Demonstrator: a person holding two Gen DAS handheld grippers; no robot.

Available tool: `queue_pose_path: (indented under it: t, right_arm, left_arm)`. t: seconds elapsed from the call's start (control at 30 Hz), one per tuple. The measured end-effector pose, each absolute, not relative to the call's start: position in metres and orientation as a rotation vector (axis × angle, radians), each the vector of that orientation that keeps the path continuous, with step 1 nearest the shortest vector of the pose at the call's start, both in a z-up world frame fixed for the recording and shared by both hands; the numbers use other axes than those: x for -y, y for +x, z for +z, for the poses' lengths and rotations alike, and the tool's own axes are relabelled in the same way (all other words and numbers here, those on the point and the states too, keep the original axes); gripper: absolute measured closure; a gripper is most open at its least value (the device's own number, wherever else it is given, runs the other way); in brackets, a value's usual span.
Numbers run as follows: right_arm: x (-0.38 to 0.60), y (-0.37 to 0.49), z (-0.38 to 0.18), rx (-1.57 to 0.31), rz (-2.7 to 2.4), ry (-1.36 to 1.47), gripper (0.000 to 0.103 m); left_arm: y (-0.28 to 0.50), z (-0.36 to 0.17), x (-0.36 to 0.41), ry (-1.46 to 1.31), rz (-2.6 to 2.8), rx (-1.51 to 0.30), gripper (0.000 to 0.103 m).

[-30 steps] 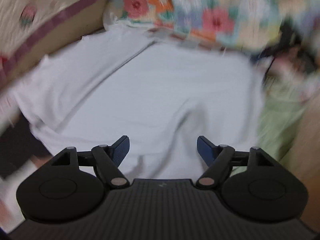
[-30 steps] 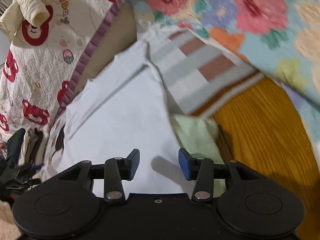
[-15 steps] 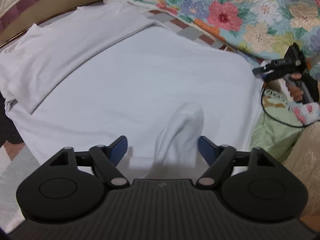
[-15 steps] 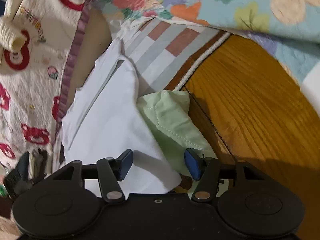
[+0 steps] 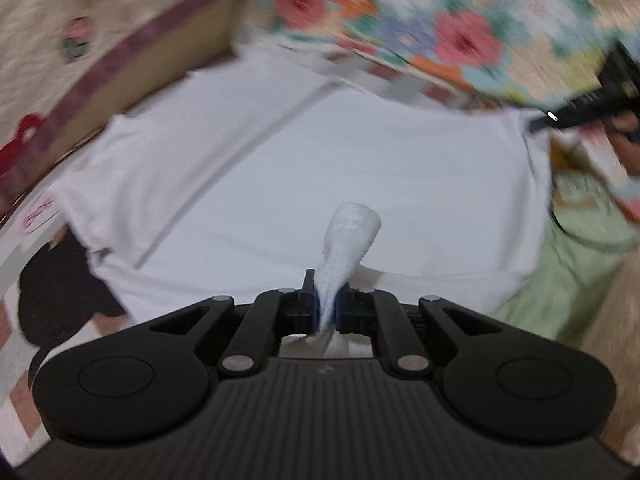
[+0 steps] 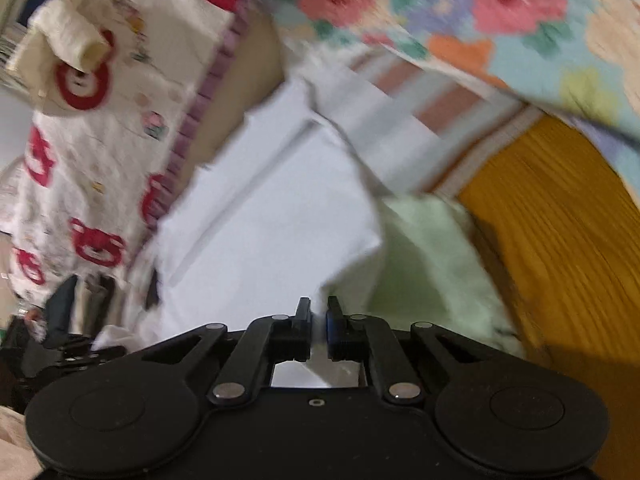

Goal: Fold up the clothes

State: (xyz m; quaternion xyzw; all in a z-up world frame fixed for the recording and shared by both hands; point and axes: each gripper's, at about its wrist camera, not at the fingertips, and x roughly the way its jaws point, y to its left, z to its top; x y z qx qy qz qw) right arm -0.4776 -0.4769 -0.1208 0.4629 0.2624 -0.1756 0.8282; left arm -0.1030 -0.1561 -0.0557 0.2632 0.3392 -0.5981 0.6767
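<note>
**Currently held: one white garment, pinched at two points**

Item: white T-shirt (image 5: pixel 340 168), thin knit, spread mostly flat across the middle of the left wrist view, one side panel lying folded over at centre left. Judged light, limp and non-slippery; it should drape and crease wherever lifted, so edges and corners are the sensible holds.

Left gripper (image 5: pixel 326 308), lower centre: fingers closed almost fully on a puckered ridge of the near hem, cloth rising in a cone between the pads.

Right gripper (image 6: pixel 318 330), lower centre of the right wrist view: jaws nearly shut on a thin corner of the same shirt, fabric stretching away to upper left.

Surroundings, left to right: bear-print quilt (image 6: pixel 80 160), floral quilt (image 5: pixel 460 32), pale green cloth (image 6: pixel 432 260) just beside the shirt's right edge, wooden floor (image 6: pixel 560 220).

Note: both views blurred.
</note>
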Motion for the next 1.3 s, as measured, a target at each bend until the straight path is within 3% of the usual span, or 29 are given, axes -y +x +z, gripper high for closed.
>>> queue_pose_path:
  t: [0.33,0.57,0.7,0.87,1.3]
  right_arm:
    - [0.533,-0.404,-0.062,-0.380,-0.351,0.856,0.093]
    - [0.569,-0.344,-0.031,-0.315,-0.366,0.815,0.093]
    - [0.567,-0.317,-0.032,-0.373,-0.387,0.731,0.093]
    - [0.593,-0.281,-0.041,-0.401,-0.440,0.735,0.093]
    - [0.655,-0.140,-0.079,-0.512,-0.552,0.696,0.093]
  left_arm:
    - [-0.047,0.000,0.119,0.266,-1.046,-0.607,0.097]
    - [-0.017,-0.010,0.099,0.220,-0.867,-0.555,0.098]
    - [0.001,-0.015,0.100,0.000,-0.891,-0.699,0.098]
    - [0.013,-0.014,0.128,0.182,-0.846,-0.546,0.098]
    - [0.140,-0.059,0.177,0.059,-0.829,-0.554,0.098]
